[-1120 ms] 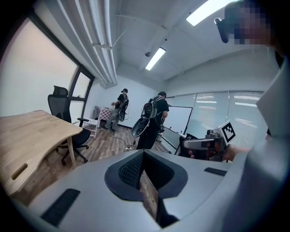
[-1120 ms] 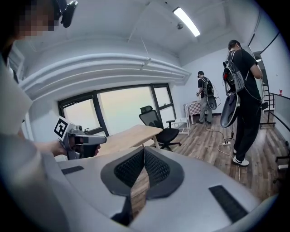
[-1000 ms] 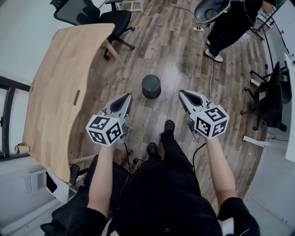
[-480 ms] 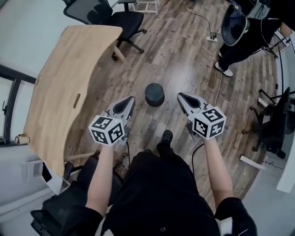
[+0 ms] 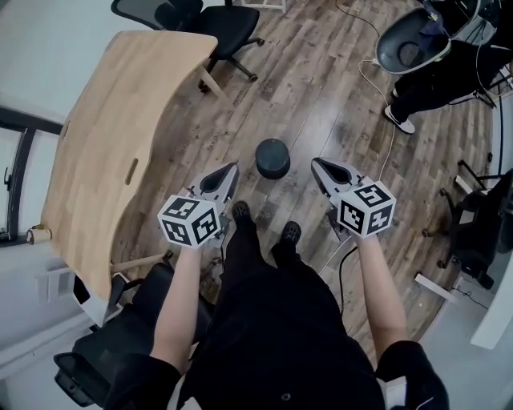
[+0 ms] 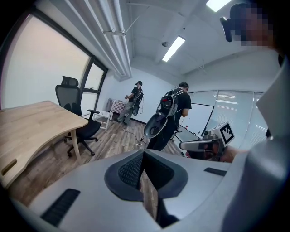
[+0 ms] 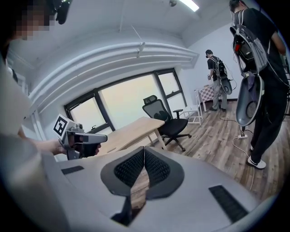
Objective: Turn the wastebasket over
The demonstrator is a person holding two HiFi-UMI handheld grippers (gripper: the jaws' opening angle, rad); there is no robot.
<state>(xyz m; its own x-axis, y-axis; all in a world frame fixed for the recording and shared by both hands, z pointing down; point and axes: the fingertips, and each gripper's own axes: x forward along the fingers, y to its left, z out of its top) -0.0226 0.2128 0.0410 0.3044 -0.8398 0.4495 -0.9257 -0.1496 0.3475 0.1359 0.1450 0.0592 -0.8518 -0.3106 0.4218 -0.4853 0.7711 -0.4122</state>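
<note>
The wastebasket [image 5: 272,158], dark and round, stands on the wood floor, seen from above in the head view only. My left gripper [image 5: 232,168] hangs just left of it and my right gripper [image 5: 316,162] just right of it, both short of it and apart from it. In the left gripper view the left gripper [image 6: 143,152] has its pads pressed together with nothing between them. The right gripper [image 7: 143,150] is shut and empty too. Each gripper view shows the other gripper, the right gripper [image 6: 204,144] and the left gripper [image 7: 77,138], but not the basket.
A light wooden desk [image 5: 112,128] runs along the left, with a black office chair [image 5: 188,16] at its far end. A bystander with a grey shell-shaped pack [image 5: 413,44] stands at the top right beside floor cables [image 5: 383,76]. Another black chair [image 5: 481,224] is at the right edge.
I have stepped forward, and both grippers have come nearer to the wastebasket, now flanking it closely. The bystander has shifted toward the upper right. Both grippers stay shut.
</note>
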